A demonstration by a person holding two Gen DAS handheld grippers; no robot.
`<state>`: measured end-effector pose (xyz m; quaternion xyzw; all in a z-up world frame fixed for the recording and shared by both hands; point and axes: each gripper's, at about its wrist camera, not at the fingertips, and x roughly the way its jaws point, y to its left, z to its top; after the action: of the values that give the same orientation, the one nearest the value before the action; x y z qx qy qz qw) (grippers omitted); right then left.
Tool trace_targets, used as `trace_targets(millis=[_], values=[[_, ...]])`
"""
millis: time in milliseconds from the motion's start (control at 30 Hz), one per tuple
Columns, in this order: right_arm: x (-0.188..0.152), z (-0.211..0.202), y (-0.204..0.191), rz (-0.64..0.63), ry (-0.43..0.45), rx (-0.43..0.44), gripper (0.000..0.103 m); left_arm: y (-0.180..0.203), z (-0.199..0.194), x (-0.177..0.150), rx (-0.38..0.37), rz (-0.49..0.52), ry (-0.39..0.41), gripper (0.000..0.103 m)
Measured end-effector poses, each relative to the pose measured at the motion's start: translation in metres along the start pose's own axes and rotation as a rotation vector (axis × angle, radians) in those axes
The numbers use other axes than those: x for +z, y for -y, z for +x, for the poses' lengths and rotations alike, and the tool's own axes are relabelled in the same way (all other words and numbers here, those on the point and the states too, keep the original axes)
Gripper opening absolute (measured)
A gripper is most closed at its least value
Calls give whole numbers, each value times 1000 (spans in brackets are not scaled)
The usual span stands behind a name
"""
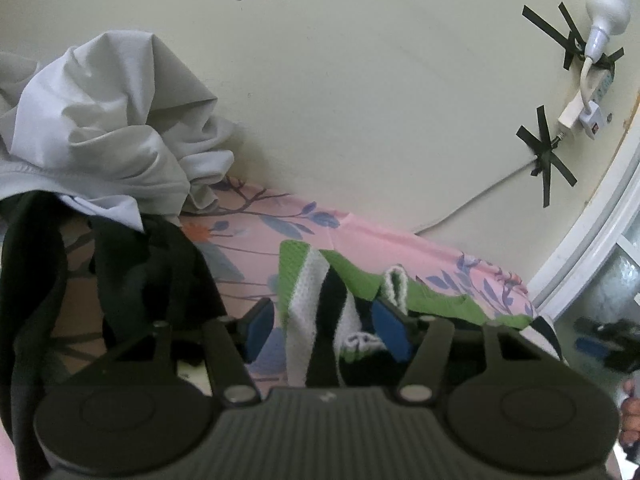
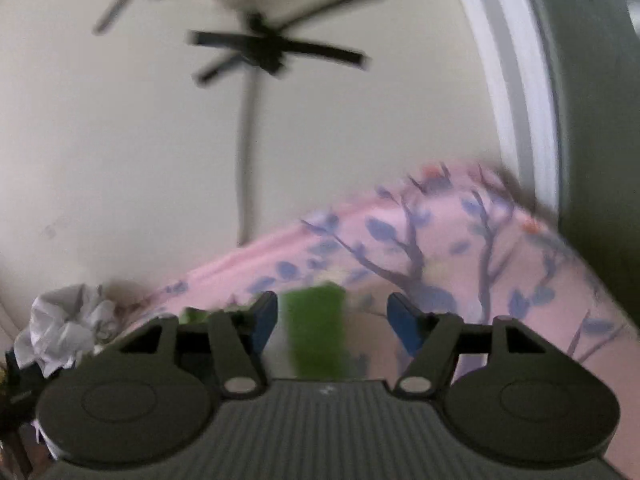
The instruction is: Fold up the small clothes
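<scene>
A small green garment with white and black stripes (image 1: 320,292) lies crumpled on the pink flowered bedsheet (image 1: 360,232). My left gripper (image 1: 326,326) is open, its blue pads either side of the striped part, low over it. In the blurred right wrist view my right gripper (image 2: 332,322) is open, and a green part of the garment (image 2: 318,328) lies between the fingers. I cannot tell whether either gripper touches the cloth.
A heap of white cloth (image 1: 108,132) and a black garment (image 1: 132,276) lie at the left against the cream wall. A cable and a plug strip (image 1: 576,112) are taped to the wall at the right. A white door frame (image 1: 600,224) stands past the bed's end.
</scene>
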<state>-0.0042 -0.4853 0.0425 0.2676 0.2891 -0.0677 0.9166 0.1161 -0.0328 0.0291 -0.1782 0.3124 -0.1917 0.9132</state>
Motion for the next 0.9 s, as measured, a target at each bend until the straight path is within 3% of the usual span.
trace_targets(millis=[133,167,200,267,333,433,500,567,600,667,767,833,867,900], values=[[-14,35,-4,48,-127,107,63,2,4,-1,1,14,-21,35],[-17,40,-10,25,-130,112,37,3,5,-2,4,21,-20,34],[-17,44,-17,-23,-133,73,3,4,5,-2,8,28,-20,29],[-12,48,-25,-135,-78,-84,2,7,9,-4,21,48,-39,18],[-9,55,-31,-203,-45,-178,2,9,14,-5,35,64,-64,11],[-13,63,-37,-261,-75,-221,3,9,16,-6,40,69,-73,11],[-14,59,-39,-270,-41,-266,21,8,15,-5,38,61,-77,11],[-12,46,-40,-220,20,-270,33,7,13,-5,31,59,-67,17],[-14,33,-42,-208,53,-249,40,7,11,-5,27,60,-57,24],[-17,14,-54,-228,79,-181,44,7,5,-4,12,59,-30,34],[-33,1,-76,-291,44,-47,43,7,-4,-2,-25,52,14,39],[-45,7,-83,-318,-8,-21,39,9,-8,-2,-52,57,35,41],[-51,13,-84,-339,-35,-37,23,11,-9,-3,-55,68,36,41],[-56,21,-82,-367,-55,-87,16,14,-7,-4,-45,88,25,40]])
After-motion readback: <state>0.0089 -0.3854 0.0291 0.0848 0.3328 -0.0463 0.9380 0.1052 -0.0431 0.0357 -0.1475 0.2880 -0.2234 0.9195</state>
